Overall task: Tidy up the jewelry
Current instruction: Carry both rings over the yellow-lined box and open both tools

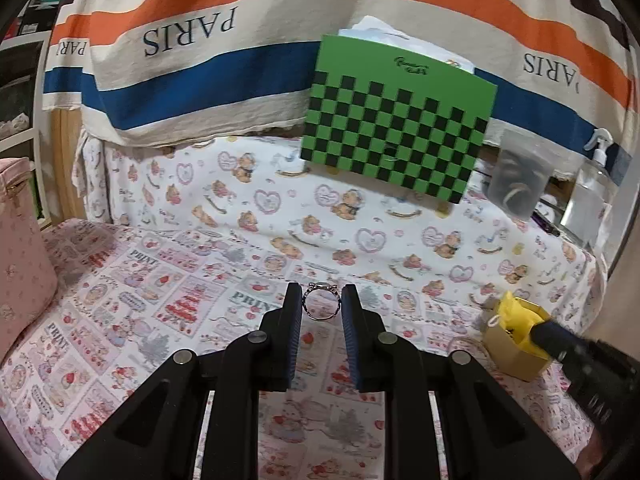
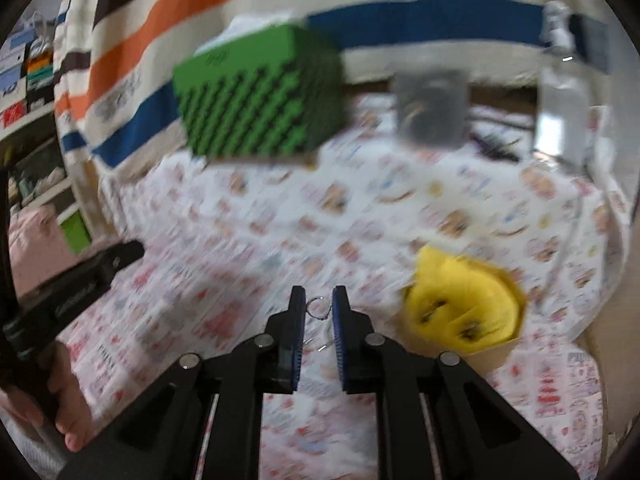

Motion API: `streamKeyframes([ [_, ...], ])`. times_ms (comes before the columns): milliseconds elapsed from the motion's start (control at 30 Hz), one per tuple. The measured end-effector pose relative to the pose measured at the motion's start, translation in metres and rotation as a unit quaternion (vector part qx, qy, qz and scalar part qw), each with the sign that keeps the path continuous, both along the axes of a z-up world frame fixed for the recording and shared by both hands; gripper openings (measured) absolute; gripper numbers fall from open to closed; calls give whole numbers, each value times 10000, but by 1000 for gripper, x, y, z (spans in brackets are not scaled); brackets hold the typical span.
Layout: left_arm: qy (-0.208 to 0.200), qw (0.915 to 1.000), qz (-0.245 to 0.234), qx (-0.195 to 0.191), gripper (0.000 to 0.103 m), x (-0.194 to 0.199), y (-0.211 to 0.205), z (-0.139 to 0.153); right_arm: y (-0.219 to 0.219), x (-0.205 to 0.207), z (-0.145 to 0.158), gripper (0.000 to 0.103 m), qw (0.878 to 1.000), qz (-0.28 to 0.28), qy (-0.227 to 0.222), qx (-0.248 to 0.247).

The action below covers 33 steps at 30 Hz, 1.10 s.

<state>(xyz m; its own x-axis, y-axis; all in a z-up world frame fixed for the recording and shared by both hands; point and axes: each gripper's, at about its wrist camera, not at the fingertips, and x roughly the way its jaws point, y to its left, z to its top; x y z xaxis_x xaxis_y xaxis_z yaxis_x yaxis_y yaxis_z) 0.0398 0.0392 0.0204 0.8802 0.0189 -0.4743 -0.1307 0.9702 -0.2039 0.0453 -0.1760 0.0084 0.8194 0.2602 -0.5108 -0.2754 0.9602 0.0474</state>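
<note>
**Now: a ring in each gripper**

Clamped between the pads of the left gripper (image 1: 321, 304), near the tips: a silver ring (image 1: 321, 307), upright, hoop facing the camera, setting on top. Jaws closed onto its sides, with only the ring's width between them. Beneath and ahead, patterned cloth (image 1: 168, 280). Off to the right and a little forward, a small cardboard box (image 1: 516, 360) with yellow lining (image 1: 514, 312); reaching into it from the right, the other gripper's dark, blurred finger. Hard left, a pink bag (image 1: 20, 264). Farther ahead and right of centre, a green checkered box (image 1: 396, 120); right of that, a clear tub (image 1: 520, 176), then a spray bottle (image 1: 592, 196). Behind everything, a striped towel (image 1: 200, 60) lettered PARIS.

Held between the pads of the right gripper (image 2: 319, 306), at the tips: a second, thinner ring (image 2: 318, 307), small and blurred, apparently pinched by the narrowed jaws. Just right and slightly ahead, the same cardboard box (image 2: 492, 356) with its lining (image 2: 464, 300); dark specks in the folds, too smeared to identify. Far left, the left gripper (image 2: 120, 256) in side view, with a hand (image 2: 68, 408) below it. Ahead left, the checkered box (image 2: 260, 92); ahead right, tub (image 2: 432, 112) and bottle (image 2: 564, 112), all motion-blurred.
</note>
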Motion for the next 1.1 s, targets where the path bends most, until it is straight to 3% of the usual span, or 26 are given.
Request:
streamKeyframes([
  [267, 61, 9997, -46, 251, 19, 1, -14, -5, -52, 3, 15, 12, 9963, -507, -476, 499],
  [400, 101, 9995, -66, 280, 19, 2, -17, -6, -91, 16, 7, 12, 9887, -879, -169, 1199],
  [633, 50, 9993, -148, 326, 19, 0, -21, -5, -129, 37, -9, 13, 9806, -1101, 176, 1613],
  [667, 49, 9994, -154, 322, 19, 0, -21, -5, -133, 38, -10, 19, 9796, -1120, 195, 1657],
  [700, 41, 9994, -161, 317, 19, -1, -21, -5, -135, 39, -11, 35, 9792, -1095, 213, 1698],
  [767, 20, 9993, -170, 343, 19, -2, -22, -5, -139, 38, -11, 48, 9781, -1035, 179, 1794],
  [967, 11, 9988, -434, 231, 19, -6, -29, 0, -145, 35, -6, 49, 9785, -1157, 185, 1697],
  [1100, 119, 9953, -934, 222, 19, 2, -55, 11, -146, 36, -9, 60, 9796, -1216, 323, 1566],
])
